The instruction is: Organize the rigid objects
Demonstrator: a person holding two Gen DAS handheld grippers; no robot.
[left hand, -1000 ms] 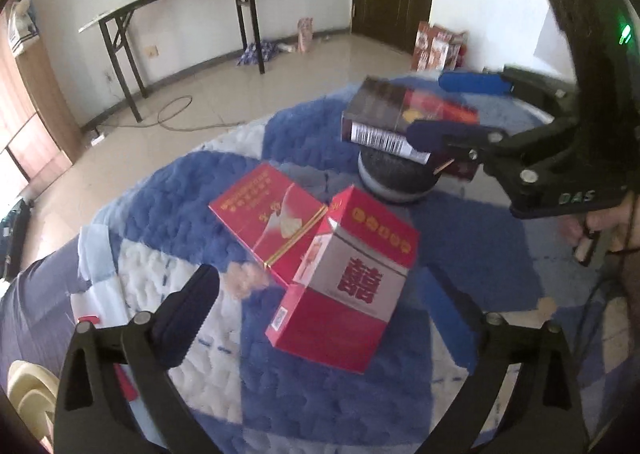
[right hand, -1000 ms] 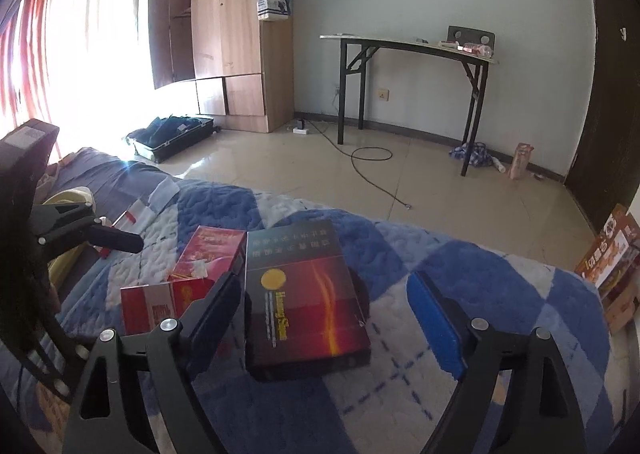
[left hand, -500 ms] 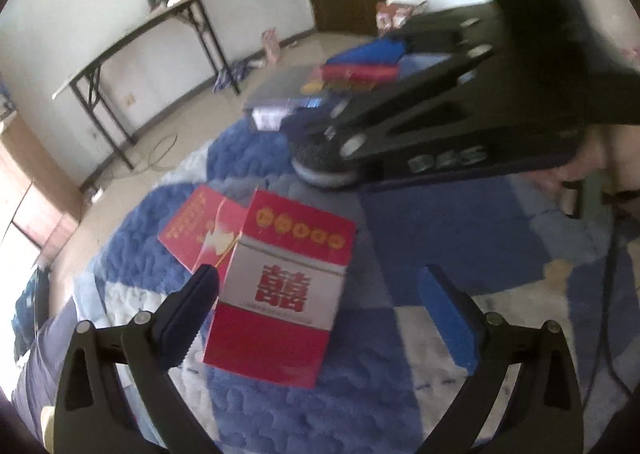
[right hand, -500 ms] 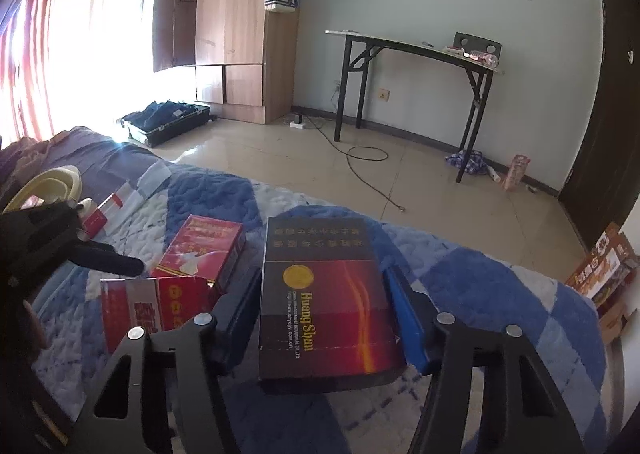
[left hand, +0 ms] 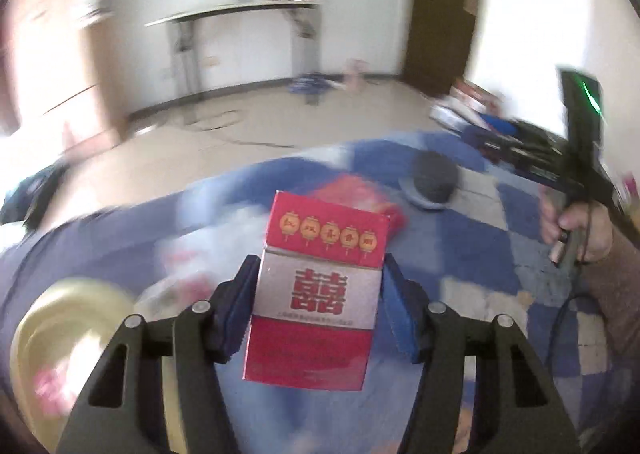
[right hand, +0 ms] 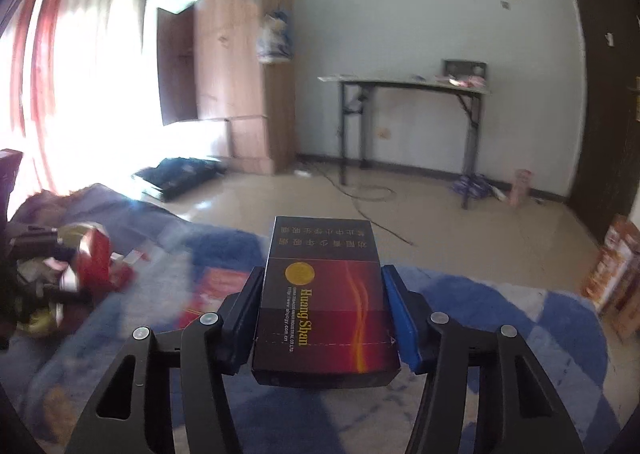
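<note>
Here, left gripper point(left hand: 318, 308) clamps the red-and-silver carton point(left hand: 316, 290) above the blue quilt point(left hand: 500, 262); right gripper point(right hand: 322, 314) clamps the dark HuangShan carton point(right hand: 324, 302). Flat red box point(right hand: 212, 294), blurred, probably at 9 o'clock.

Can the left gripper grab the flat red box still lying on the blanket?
Probably not right now. The left gripper has its jaws shut on the red and silver box, so it is full. The flat red box lies just beyond it on the blanket, otherwise unblocked.
</note>
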